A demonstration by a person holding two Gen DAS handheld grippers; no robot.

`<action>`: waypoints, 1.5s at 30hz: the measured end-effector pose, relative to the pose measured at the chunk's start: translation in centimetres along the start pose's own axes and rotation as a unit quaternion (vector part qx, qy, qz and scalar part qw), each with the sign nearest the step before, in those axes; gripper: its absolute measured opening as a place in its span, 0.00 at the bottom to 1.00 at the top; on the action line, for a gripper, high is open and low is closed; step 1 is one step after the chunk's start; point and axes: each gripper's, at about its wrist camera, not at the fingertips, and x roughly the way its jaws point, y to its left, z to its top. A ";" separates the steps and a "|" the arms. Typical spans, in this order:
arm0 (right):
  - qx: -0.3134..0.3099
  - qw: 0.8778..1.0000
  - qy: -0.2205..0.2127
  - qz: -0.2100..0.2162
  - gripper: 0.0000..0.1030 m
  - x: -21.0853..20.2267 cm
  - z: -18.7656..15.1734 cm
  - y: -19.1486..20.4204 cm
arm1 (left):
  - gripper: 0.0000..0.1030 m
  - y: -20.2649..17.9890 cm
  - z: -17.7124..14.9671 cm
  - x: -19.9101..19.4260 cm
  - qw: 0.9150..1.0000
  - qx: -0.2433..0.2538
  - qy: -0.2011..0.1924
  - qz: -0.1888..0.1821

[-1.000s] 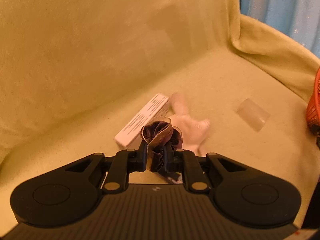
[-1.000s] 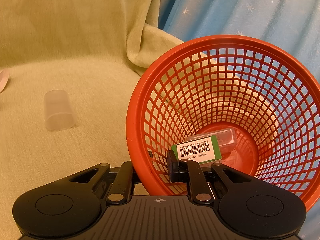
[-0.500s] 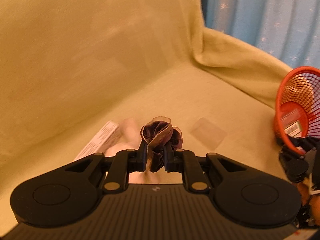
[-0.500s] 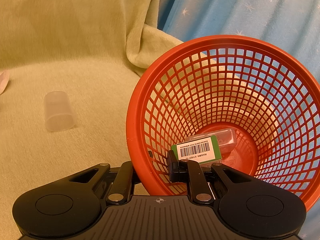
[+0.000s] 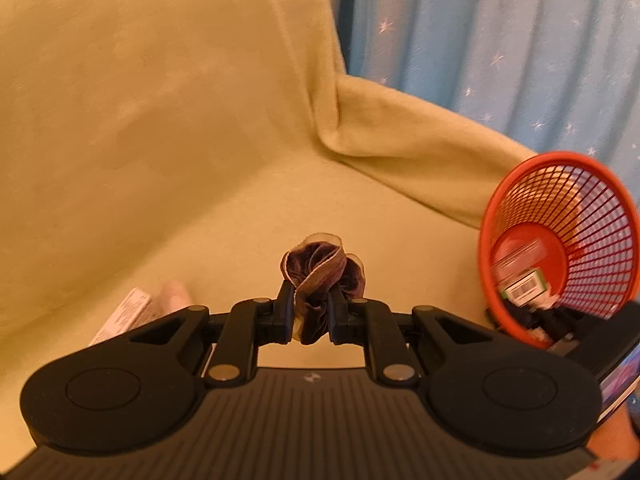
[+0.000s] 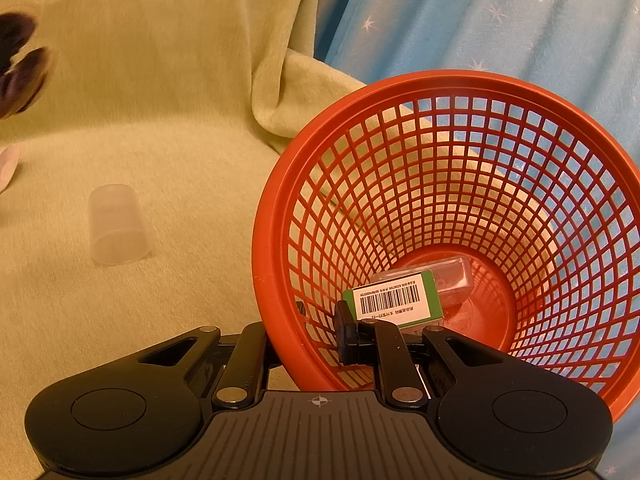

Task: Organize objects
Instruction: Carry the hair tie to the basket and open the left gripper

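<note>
My left gripper (image 5: 311,305) is shut on a dark purple velvet scrunchie (image 5: 322,270) and holds it above the sofa seat. The scrunchie also shows as a dark blur at the left edge of the right wrist view (image 6: 22,68). My right gripper (image 6: 320,326) is shut on the near rim of a red mesh basket (image 6: 276,240), which it holds tilted with its mouth toward the camera. In the left wrist view that basket (image 5: 486,236) is at the right. Inside it lie a green barcoded box (image 6: 394,300) and a clear plastic case (image 6: 454,280).
A frosted plastic cup (image 6: 118,226) lies on its side on the yellow-green sofa cover (image 6: 160,184). A white box (image 5: 128,314) and a pink soft item (image 5: 174,294) lie at the lower left behind my left gripper. A blue starred curtain (image 5: 500,40) hangs behind the armrest (image 5: 420,148).
My left gripper has lifted and swung right with the scrunchie; the white box and pink item slid toward the left, and the basket has come into view. The right gripper and basket have not moved.
</note>
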 end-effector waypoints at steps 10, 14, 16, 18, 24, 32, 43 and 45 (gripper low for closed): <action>0.000 1.000 0.000 0.000 0.11 0.0 0.0 0.0 | 0.12 -5.1 3.3 0.1 0.996 0.035 -0.008 -0.081; 0.001 1.000 0.000 0.000 0.11 0.0 0.0 0.0 | 0.12 -8.8 4.7 0.2 0.989 0.066 -0.011 -0.130; 0.003 1.000 0.000 0.000 0.11 0.0 0.1 0.1 | 0.12 -10.9 5.5 0.6 0.984 0.083 -0.011 -0.155; 0.004 1.000 -0.001 0.000 0.11 0.0 0.2 0.1 | 0.12 -13.1 6.3 0.9 0.979 0.103 -0.011 -0.175; 0.009 1.000 -0.003 0.002 0.11 0.0 0.4 0.3 | 0.35 -17.7 7.8 3.2 0.970 0.125 -0.014 -0.208; 0.007 1.000 -0.003 0.002 0.11 0.4 0.9 0.6 | 0.37 -12.2 7.2 2.2 0.984 0.078 -0.029 -0.155; 0.012 1.000 -0.003 0.002 0.11 0.7 1.1 0.3 | 0.49 4.6 2.5 -1.1 0.997 -0.054 -0.033 0.038; 0.011 1.000 -0.003 0.002 0.11 0.6 1.0 0.2 | 0.53 7.3 1.2 -1.5 0.994 -0.074 -0.028 0.074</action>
